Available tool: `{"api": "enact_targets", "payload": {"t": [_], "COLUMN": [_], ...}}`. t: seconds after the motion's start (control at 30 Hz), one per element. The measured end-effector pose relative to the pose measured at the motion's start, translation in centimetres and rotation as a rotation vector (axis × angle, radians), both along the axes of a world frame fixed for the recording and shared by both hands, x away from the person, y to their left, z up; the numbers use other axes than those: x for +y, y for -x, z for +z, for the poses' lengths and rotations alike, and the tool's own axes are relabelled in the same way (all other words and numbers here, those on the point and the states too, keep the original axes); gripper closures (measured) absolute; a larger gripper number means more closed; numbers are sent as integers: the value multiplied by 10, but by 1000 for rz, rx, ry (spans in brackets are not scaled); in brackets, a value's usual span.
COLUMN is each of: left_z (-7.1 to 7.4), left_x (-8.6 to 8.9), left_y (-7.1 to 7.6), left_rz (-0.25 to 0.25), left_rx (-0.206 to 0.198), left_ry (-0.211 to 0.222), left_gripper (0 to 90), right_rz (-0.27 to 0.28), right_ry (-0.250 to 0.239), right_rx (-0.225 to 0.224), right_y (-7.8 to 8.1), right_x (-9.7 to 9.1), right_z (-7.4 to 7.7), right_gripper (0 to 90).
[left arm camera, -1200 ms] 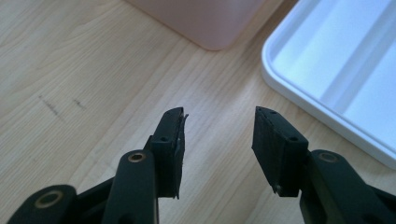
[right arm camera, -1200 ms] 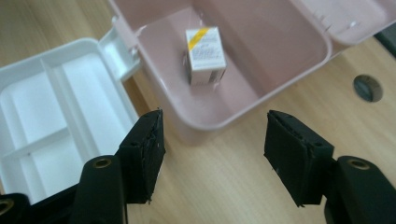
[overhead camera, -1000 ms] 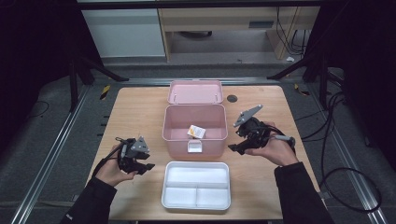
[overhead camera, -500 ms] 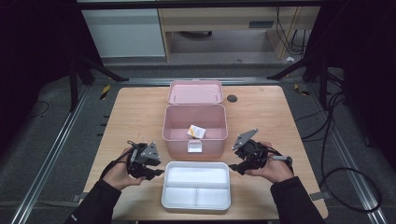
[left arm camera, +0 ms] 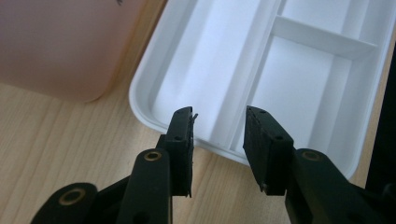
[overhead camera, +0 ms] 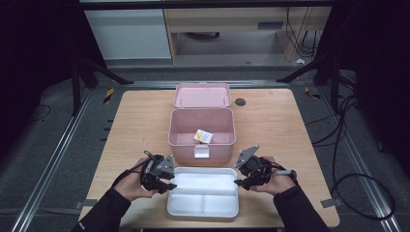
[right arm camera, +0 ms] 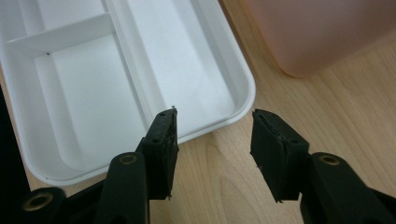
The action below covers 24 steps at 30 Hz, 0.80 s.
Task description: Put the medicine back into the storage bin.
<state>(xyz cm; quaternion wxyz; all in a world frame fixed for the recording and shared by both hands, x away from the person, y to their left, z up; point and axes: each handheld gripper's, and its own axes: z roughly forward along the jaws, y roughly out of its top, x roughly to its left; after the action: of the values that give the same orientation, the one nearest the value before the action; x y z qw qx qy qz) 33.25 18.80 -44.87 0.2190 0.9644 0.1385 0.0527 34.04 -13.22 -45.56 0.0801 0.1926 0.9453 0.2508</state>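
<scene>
Straddling white tray [overhead camera: 203,199] rim: left tool [left arm camera: 218,133], right tool [right arm camera: 214,135].

The room lay mostly dark around a lit wooden surface [overhead camera: 130,125] at the centre of the frame. Grey floor [overhead camera: 48,145] spread to both sides, crossed by metal rails [overhead camera: 53,159] at left and right. Black stand legs [overhead camera: 99,72] splayed at upper left and upper right. A pale cabinet [overhead camera: 128,31] and a wooden desk [overhead camera: 232,24] stood along the top, with black cables [overhead camera: 358,159] looping at lower right
</scene>
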Motion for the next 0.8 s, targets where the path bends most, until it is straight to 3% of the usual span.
{"api": "enact_targets", "payload": {"t": [0.33,0.63,0.8], "left_z": [-6,-12,-19], "left_x": [-11,-17,-21], "left_y": [4,6,5], "left_rz": [-56,-76,-82], "left_rx": [12,23,15], "left_ry": [-44,-77,-117], "left_gripper": [627,620,627], "right_rz": [63,104,124], "right_ry": [22,45,73], "right_rx": [13,54,58], "right_y": [7,10,12], "right_x": [14,25,31], "right_z": [-9,-18,-23], "right_gripper": [569,597,628]}}
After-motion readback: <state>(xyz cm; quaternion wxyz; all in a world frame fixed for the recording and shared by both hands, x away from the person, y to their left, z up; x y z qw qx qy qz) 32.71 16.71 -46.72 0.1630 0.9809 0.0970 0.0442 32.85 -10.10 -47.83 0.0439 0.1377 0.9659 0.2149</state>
